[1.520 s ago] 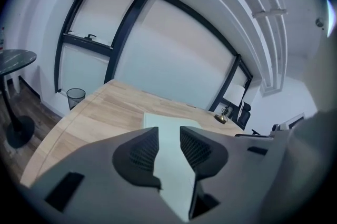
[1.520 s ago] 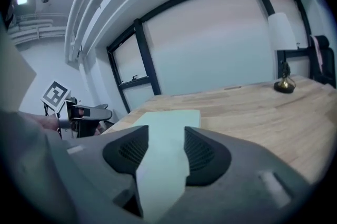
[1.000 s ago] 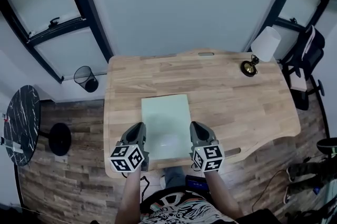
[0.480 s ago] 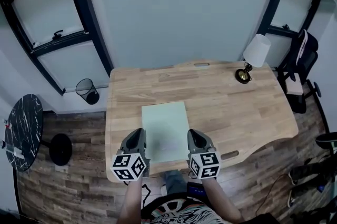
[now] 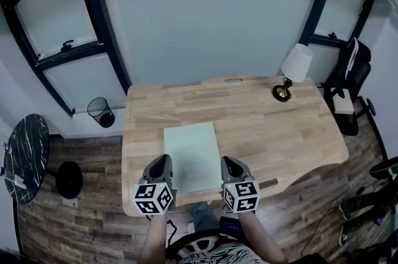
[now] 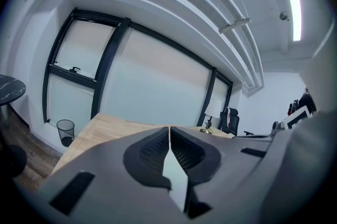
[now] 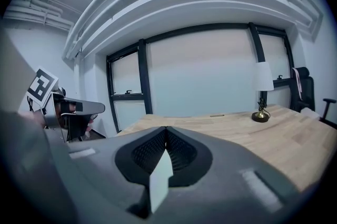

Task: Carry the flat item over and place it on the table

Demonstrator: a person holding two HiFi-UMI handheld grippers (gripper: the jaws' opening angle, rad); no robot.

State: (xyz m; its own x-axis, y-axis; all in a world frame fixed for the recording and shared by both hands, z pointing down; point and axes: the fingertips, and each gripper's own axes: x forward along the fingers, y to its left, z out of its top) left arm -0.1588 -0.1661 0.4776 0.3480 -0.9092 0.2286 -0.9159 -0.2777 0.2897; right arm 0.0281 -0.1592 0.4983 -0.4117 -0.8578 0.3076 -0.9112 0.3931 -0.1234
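The flat item (image 5: 191,154) is a pale green rectangular sheet, lying level over the near part of the wooden table (image 5: 273,126). My left gripper (image 5: 163,161) is shut on its left edge and my right gripper (image 5: 228,162) on its right edge, both near the sheet's front corners. In the left gripper view the left gripper (image 6: 169,130) has its jaws together, with a sliver of the sheet (image 6: 176,178) pinched between them. The right gripper (image 7: 166,130) in its own view pinches the sheet's edge (image 7: 160,178) the same way. Whether the sheet touches the tabletop I cannot tell.
A white-shaded lamp (image 5: 292,67) with a brass base stands at the table's far right. A wire bin (image 5: 99,111) sits on the floor at the far left, a round black side table (image 5: 22,157) further left, an office chair (image 5: 348,79) at the right.
The head view has drifted a little, so the table and lamp sit further left. Both grippers keep their hold on the sheet, which stays over the near part of the table.
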